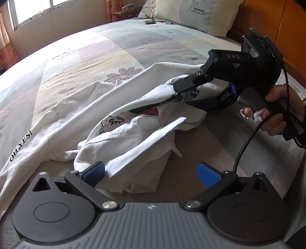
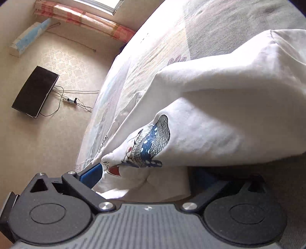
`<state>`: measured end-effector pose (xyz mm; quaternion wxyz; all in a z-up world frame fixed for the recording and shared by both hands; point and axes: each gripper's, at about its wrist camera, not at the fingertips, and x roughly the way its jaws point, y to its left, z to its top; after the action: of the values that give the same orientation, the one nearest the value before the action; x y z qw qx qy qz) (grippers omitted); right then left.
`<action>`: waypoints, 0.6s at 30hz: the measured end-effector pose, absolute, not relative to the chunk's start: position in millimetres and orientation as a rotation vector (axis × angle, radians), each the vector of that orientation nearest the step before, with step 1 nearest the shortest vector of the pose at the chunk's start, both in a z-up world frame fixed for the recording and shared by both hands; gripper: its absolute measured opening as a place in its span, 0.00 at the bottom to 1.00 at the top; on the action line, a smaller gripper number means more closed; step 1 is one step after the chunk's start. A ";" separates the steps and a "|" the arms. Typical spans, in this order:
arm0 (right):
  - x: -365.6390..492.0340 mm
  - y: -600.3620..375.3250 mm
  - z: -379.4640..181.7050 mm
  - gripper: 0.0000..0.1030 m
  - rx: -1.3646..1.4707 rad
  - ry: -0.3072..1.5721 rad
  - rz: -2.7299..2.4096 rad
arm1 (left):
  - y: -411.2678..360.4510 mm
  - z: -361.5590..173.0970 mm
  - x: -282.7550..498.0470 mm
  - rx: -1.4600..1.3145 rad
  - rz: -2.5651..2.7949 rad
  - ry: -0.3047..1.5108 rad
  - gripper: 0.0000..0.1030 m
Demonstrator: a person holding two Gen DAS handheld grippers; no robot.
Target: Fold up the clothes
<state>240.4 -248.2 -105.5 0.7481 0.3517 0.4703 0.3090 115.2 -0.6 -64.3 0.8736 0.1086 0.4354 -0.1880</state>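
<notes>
Left wrist view: a bed (image 1: 118,49) with a soft patchwork cover of pale pastel blocks and a purple flower print is carrying the white T-shirt (image 1: 80,115), which is lying crumpled in long ridges across the near half of the mattress. The T-shirt is thin cotton, printed with black "OH,YES!" lettering near one edge and a blue, black and red graphic at its middle. A cream pillow (image 1: 200,15) is resting at the wooden headboard. The right hand-held gripper (image 1: 186,90), black plastic with blue pads, is pinching a lifted fold at the printed graphic, a hand (image 1: 281,111) wrapping its handle. The left hand-held gripper (image 1: 151,172) is standing wide apart; a cloth corner is lying against its left pad, ungripped.

Right wrist view: the T-shirt (image 2: 220,107) is draping over the right hand-held gripper (image 2: 145,178), hiding one finger.
</notes>
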 end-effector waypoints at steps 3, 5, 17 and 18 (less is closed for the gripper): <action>229.1 -243.6 -105.8 1.00 0.794 1.043 0.733 | 2.5 -68.6 115.5 0.210 -0.396 0.912 0.99; 216.2 -241.5 -105.8 1.00 0.766 1.010 0.762 | 3.4 -72.3 116.7 0.205 -0.395 0.921 0.99; 220.2 -235.9 -109.6 1.00 0.878 0.998 0.792 | 19.5 -73.3 111.9 0.117 -0.389 0.918 0.99; 216.7 -237.4 -113.3 0.98 0.902 0.986 0.809 | 20.1 -74.1 112.0 0.113 -0.388 0.920 0.99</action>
<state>216.7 -237.4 -113.3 0.7100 0.4066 0.4444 0.3648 112.0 20.1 -74.1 0.8764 0.0541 0.4410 -0.1860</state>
